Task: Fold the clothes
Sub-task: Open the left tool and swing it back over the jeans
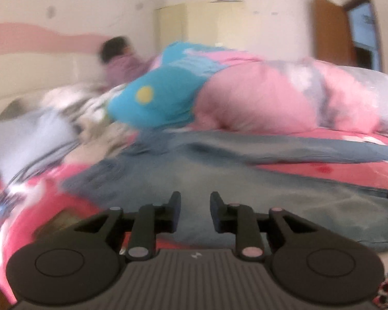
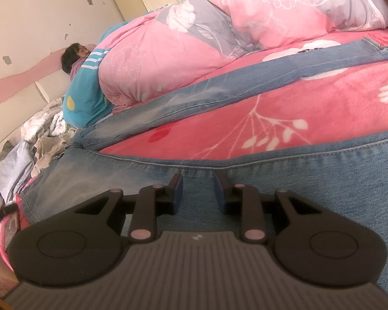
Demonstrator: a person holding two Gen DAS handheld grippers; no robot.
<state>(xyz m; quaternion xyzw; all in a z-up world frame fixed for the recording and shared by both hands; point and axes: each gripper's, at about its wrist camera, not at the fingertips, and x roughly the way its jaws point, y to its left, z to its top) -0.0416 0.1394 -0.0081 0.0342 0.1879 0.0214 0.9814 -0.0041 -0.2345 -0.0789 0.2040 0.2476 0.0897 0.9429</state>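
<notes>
Left tongs: narrow gap, nothing between the pads, over blurred jeans.
Right tongs: narrow gap, low over denim; contact unclear.
Jeans: spread on red floral bed cover, one leg toward 2 o'clock.
Pink quilt: bunched at 12 o'clock.
Person: lying at 10 o'clock.

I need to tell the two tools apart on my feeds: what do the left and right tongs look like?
They look alike. The left tongs and right tongs are both matte black, with two round side discs, link bars on pale pink pivot pins, a ribbed grey body bearing a small white logo, and dark blue finger pads. No cables, hands or sleeves show in either view.
</notes>
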